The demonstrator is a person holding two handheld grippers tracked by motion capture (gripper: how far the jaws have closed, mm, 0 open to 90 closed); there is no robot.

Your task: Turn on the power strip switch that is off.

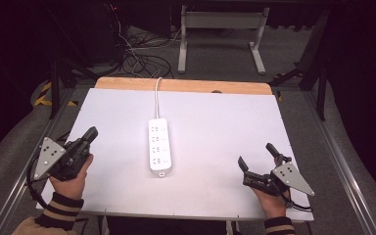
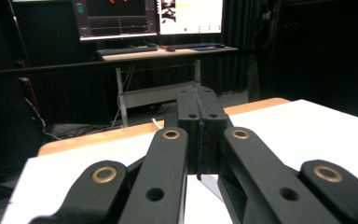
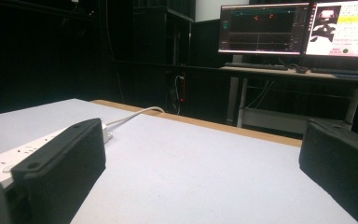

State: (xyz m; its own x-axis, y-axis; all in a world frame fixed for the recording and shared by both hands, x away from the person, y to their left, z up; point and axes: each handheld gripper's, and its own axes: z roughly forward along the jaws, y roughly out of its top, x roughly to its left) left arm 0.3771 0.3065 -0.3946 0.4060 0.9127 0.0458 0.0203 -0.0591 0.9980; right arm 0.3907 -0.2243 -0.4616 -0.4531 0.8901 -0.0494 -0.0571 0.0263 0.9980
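Observation:
A white power strip (image 1: 159,145) lies lengthwise in the middle of the white table (image 1: 210,117), its white cord (image 1: 157,98) running to the far edge. My left gripper (image 1: 92,132) rests at the table's left side, shut with nothing between its jaws; in the left gripper view the two jaws press together (image 2: 199,112). My right gripper (image 1: 257,155) sits near the front right corner, open and empty. In the right gripper view its jaws stand wide apart (image 3: 200,158), and the power strip (image 3: 9,156) shows behind the left jaw.
A wooden strip (image 1: 183,85) edges the table's far side. Beyond it stand a white desk frame (image 1: 220,34), floor cables (image 1: 142,58), and a desk with monitors (image 3: 298,28). Metal rails (image 1: 338,156) run along both table sides.

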